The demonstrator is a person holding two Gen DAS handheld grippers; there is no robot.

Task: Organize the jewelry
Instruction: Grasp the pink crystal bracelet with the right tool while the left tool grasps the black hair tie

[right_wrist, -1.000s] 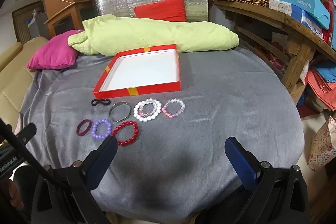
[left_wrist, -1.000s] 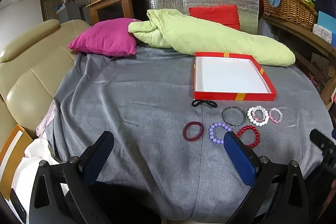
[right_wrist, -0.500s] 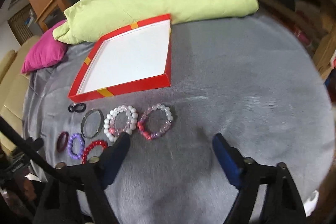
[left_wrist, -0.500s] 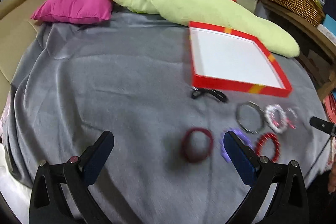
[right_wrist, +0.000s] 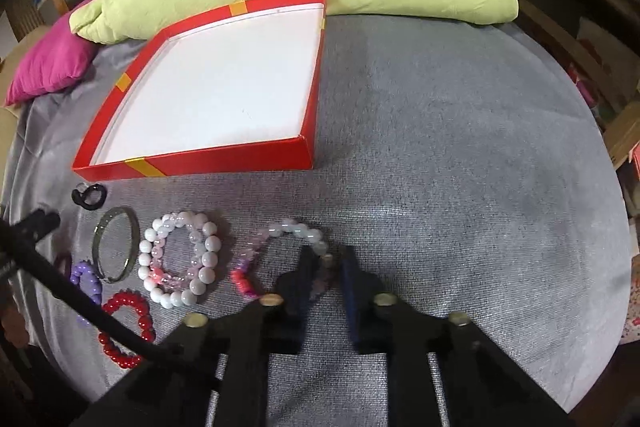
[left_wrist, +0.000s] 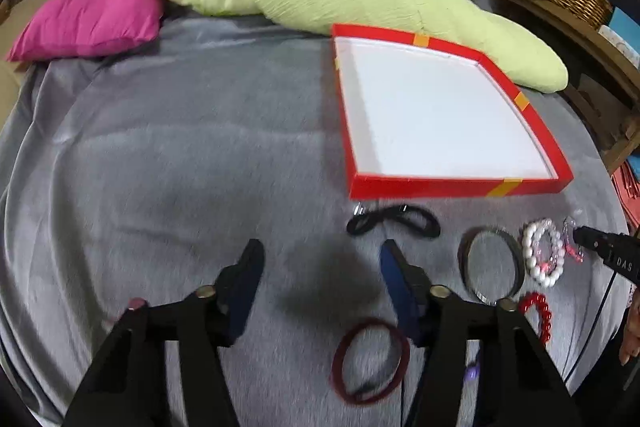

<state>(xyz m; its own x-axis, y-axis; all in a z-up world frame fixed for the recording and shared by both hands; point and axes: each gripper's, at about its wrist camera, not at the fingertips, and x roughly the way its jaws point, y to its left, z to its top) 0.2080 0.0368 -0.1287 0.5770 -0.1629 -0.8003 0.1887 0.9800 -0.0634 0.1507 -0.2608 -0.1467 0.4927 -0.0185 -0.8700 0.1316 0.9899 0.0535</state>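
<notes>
Here the left tool (left_wrist: 320, 267) hangs half open and closing, nothing between its jaws, over grey cloth just left of the dark red ring (left_wrist: 370, 361). Farther right, the right tool (right_wrist: 328, 271) is clamped on the pink-and-clear bead bracelet (right_wrist: 260, 247), which lies before the empty red box (right_wrist: 192, 163).

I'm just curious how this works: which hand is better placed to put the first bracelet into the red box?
Right. The right tool is shut on the pale pink bracelet, near the red box. The left tool is closing its jaws over bare cloth, the dark red ring beside it.
</notes>
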